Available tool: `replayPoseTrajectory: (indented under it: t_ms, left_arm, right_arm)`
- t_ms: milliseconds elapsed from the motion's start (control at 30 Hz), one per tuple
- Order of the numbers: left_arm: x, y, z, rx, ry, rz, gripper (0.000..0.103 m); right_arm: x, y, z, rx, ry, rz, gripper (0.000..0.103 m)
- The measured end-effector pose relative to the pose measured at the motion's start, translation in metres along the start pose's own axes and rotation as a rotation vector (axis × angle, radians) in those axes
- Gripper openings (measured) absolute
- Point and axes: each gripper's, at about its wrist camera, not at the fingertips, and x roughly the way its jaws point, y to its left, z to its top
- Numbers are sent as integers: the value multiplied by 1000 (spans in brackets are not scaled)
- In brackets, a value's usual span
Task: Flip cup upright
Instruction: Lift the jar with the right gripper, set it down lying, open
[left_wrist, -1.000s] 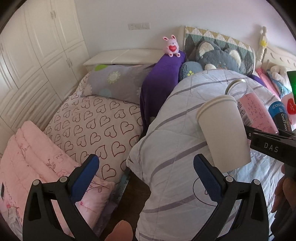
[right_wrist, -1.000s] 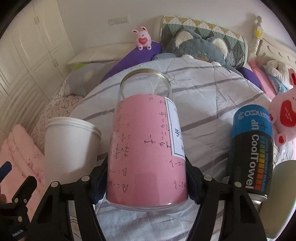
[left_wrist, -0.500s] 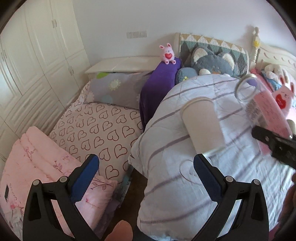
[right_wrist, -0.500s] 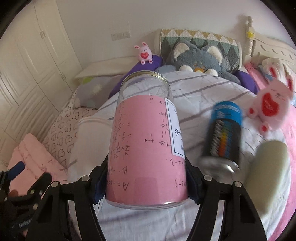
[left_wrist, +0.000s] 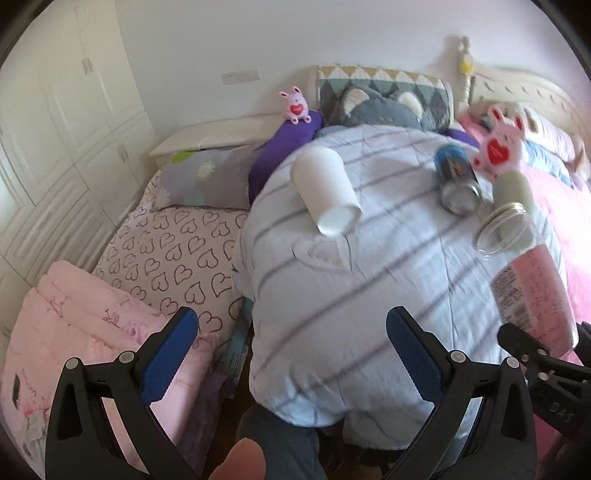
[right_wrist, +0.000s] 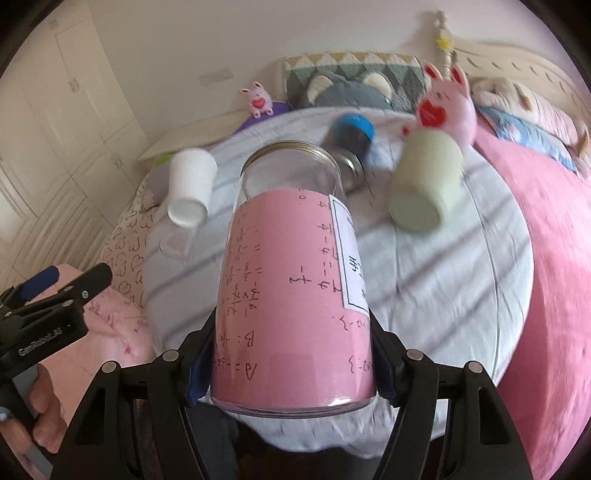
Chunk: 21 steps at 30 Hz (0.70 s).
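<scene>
My right gripper (right_wrist: 291, 376) is shut on a glass jar with a pink paper label (right_wrist: 295, 280), held above the striped quilt with its open mouth pointing away; the jar also shows in the left wrist view (left_wrist: 532, 280). A white paper cup (left_wrist: 327, 194) lies on the quilt, rim end away from me; it also shows in the right wrist view (right_wrist: 190, 192). My left gripper (left_wrist: 291, 350) is open and empty, low at the near edge of the quilt, well short of the cup.
A blue and black can (right_wrist: 349, 142) and a pale green cup (right_wrist: 424, 184) lie on the striped quilt (left_wrist: 351, 295). A pink plush rabbit (right_wrist: 447, 107) sits behind them. Pillows, a grey plush cat (left_wrist: 380, 107) and a headboard stand at the back. A folded pink blanket (left_wrist: 66, 325) lies lower left.
Both grippers have pulled back and risen, so the objects look farther away. The white cup, the can and the green cup now appear lying down on the quilt. The jar stays held.
</scene>
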Motion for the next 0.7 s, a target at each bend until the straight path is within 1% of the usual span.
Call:
replayPoseTrajectory:
  t_ms: [67, 167, 200, 233, 300, 367, 400, 433, 467, 567, 633, 700]
  left_arm:
    - [-4, -5, -6, 1, 9, -4, 103]
    - [-10, -9, -17, 0, 17, 2, 103]
    - [-11, -10, -19, -2, 19, 3, 103]
    - [-14, -11, -21, -3, 19, 2, 103]
    - [-18, -14, -23, 4, 15, 8, 103]
    - [-21, -16, -26, 8, 10, 12, 103]
    - [-22, -16, -27, 8, 10, 13, 103]
    - [-23, -17, -27, 7, 9, 11, 103]
    - [-24, -18, -27, 7, 8, 10, 103]
    - [-30, -21, -26, 4, 1, 8, 103]
    - [-34, -22, -26, 2, -3, 3, 103]
    - [-42, -24, -25, -2, -15, 0, 103]
  right_arm:
    - [4, -6, -9, 12, 14, 7, 70]
    - [21, -9, -12, 18, 36, 3, 70]
    - [29, -9, -11, 17, 42, 0, 70]
    - [29, -5, -18, 16, 43, -5, 70]
    - [39, -5, -15, 12, 47, -9, 70]
    - [38, -5, -13, 8, 43, -10, 70]
    - [40, -4, -9, 2, 47, -12, 74]
    - [39, -4, -12, -2, 47, -9, 80]
    - [38, -3, -10, -6, 38, -6, 83]
    - [28, -2, -13, -24, 23, -13, 83]
    - [14, -6, -21, -28, 2, -11, 83]
    - [1, -7, -22, -29, -22, -19, 83]
